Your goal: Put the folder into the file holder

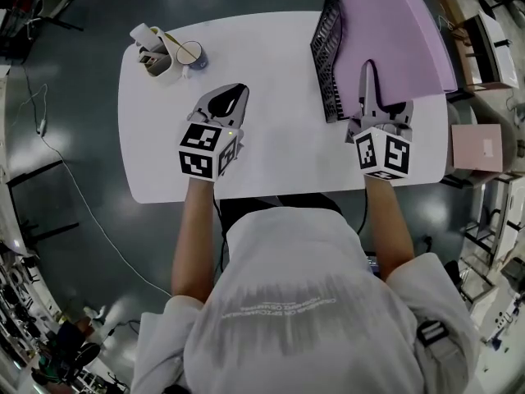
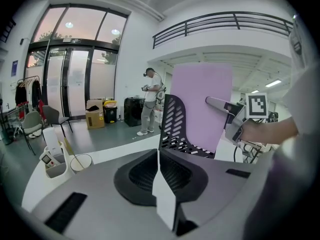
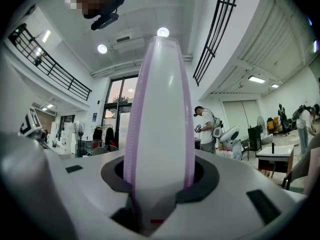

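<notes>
My right claw (image 1: 370,72) clamps the one lilac, white-edged folder (image 1: 410,31) at the one black file holder (image 1: 326,52); my left claw (image 1: 232,93) is closed, empty

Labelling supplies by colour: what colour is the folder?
The folder is light purple; the head view shows it best.

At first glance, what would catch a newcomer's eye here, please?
The big purple folder, clamped upright in the right gripper at the right edge of the white table, by the black mesh file holder. Next, the left gripper, shut and empty, over the table's middle.
</notes>
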